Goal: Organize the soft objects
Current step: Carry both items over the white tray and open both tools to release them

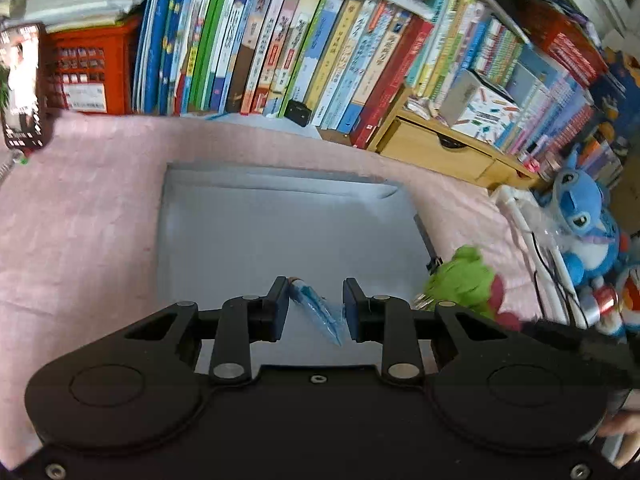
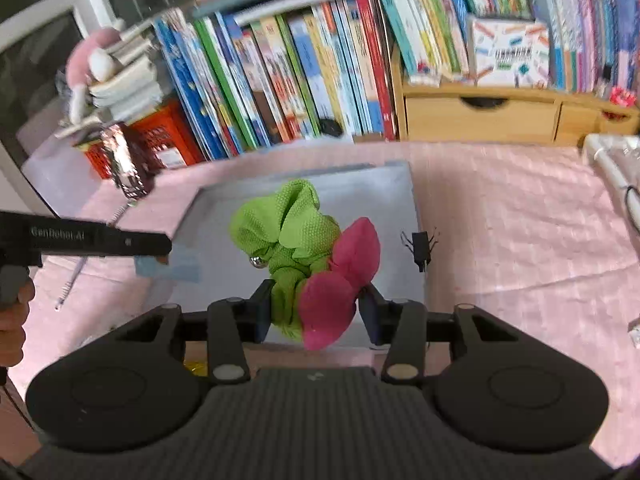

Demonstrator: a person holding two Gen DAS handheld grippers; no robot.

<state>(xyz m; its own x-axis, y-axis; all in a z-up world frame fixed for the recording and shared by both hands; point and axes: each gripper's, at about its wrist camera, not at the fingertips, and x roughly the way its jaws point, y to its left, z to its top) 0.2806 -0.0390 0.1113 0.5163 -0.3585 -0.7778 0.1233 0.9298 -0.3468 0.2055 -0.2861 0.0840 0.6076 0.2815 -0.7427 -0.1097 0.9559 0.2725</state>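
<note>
- My left tongs (image 1: 316, 306) are glossy black, with silver rivets and dark blue pads.
- My right tongs (image 2: 316, 310) are matte black, ribbed on top.
- My bare hand (image 2: 12, 320) shows.

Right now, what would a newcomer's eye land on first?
The green and pink fabric toy between the right gripper fingers, above the grey tray. Next, the wall of bright books behind the pink cloth, and the blue plastic scrap in the left gripper.
</note>
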